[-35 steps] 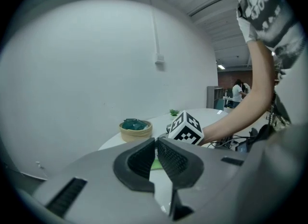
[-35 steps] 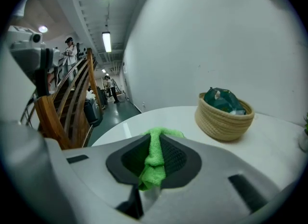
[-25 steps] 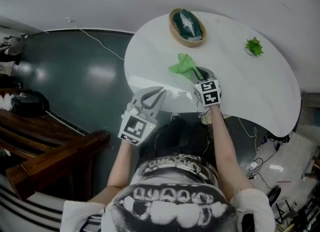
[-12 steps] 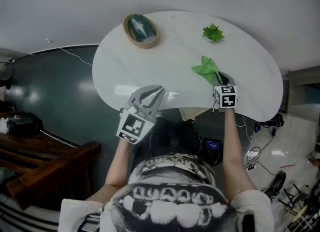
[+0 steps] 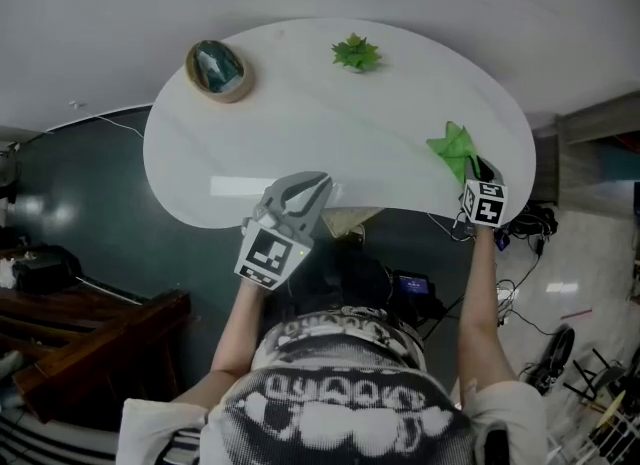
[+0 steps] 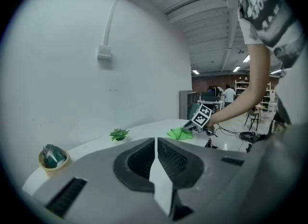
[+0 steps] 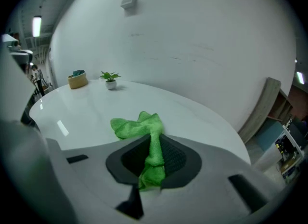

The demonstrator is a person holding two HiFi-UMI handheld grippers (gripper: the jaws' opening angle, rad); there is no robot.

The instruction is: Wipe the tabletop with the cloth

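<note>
Swept rightward to the tabletop's (image 5: 300,123) right end: cloth (image 5: 452,146) pinched in right hand-held gripper (image 5: 476,169). Left hand-held gripper (image 5: 303,193) closed, empty, by front edge. Likely mid-wipe; left part perhaps undone.

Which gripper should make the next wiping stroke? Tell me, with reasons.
Right. The right gripper is shut on the cloth, which rests on the tabletop. The left gripper is shut on nothing, at the near edge, apart from the cloth.
</note>
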